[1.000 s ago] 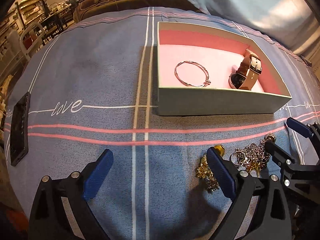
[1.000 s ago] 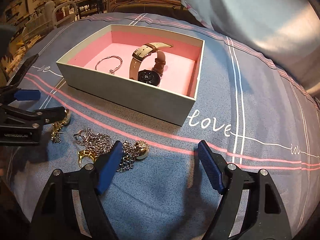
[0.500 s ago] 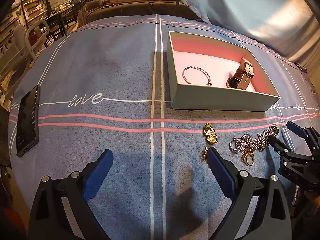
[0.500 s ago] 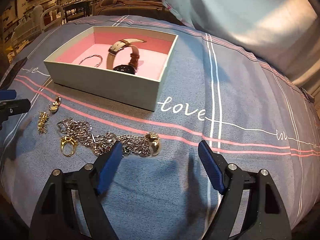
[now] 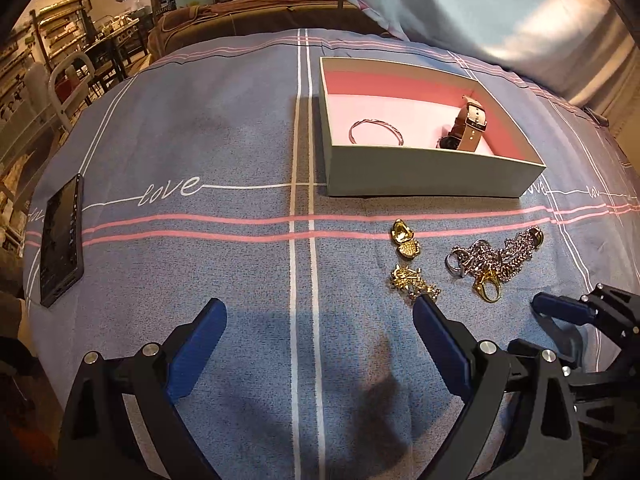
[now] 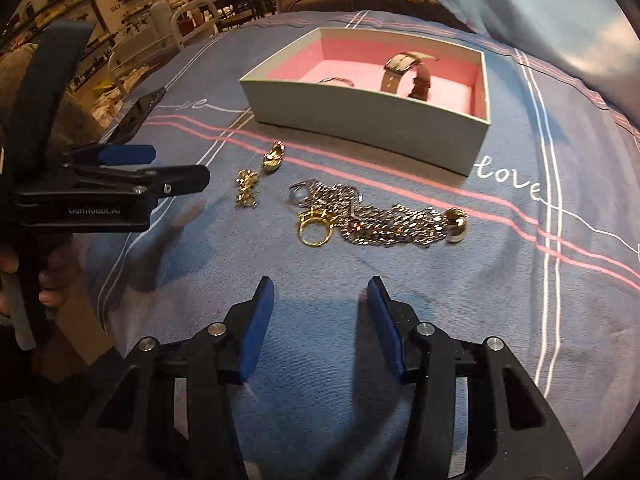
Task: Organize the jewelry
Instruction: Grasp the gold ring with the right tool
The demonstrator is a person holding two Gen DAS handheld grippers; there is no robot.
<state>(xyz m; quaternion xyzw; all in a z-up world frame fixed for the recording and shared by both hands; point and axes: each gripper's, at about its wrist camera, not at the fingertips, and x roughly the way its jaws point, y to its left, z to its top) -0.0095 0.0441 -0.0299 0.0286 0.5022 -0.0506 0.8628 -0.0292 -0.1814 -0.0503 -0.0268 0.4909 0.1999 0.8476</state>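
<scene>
**Loose jewelry on the bedspread, both hand-held grippers empty**

A grey box [image 5: 424, 174] with a pink lining sits on a blue bedspread [image 5: 200, 128] printed with pink and white stripes and the word "love". Inside it lie a thin silver bangle [image 5: 375, 132] toward the left and a tan-strapped watch [image 5: 466, 128] toward the right, apart from each other.

In front of the box, outside it, the remaining pieces lie on the fabric: a gold heart-shaped locket [image 5: 405, 239] lying open, a small gold brooch-like piece [image 5: 412, 283] just below it, and to the right a tangled silver chain [image 6: 376, 218] with a gold ring [image 6: 315, 229] touching its near-left edge and a gold ball [image 6: 457, 226] at its right end.

The left hand-held gripper [image 5: 320, 344] hovers over the bedspread with its blue-padded fingers spread wide, holding nothing; its right finger [image 5: 440, 340] is just near the brooch-like piece. The right hand-held gripper [image 6: 318, 320] is parted moderately, narrower than the left, also empty, pointed at the ring and chain from just in front.

A dark phone [image 5: 62, 240] lies at the far left edge of the bedspread.
</scene>
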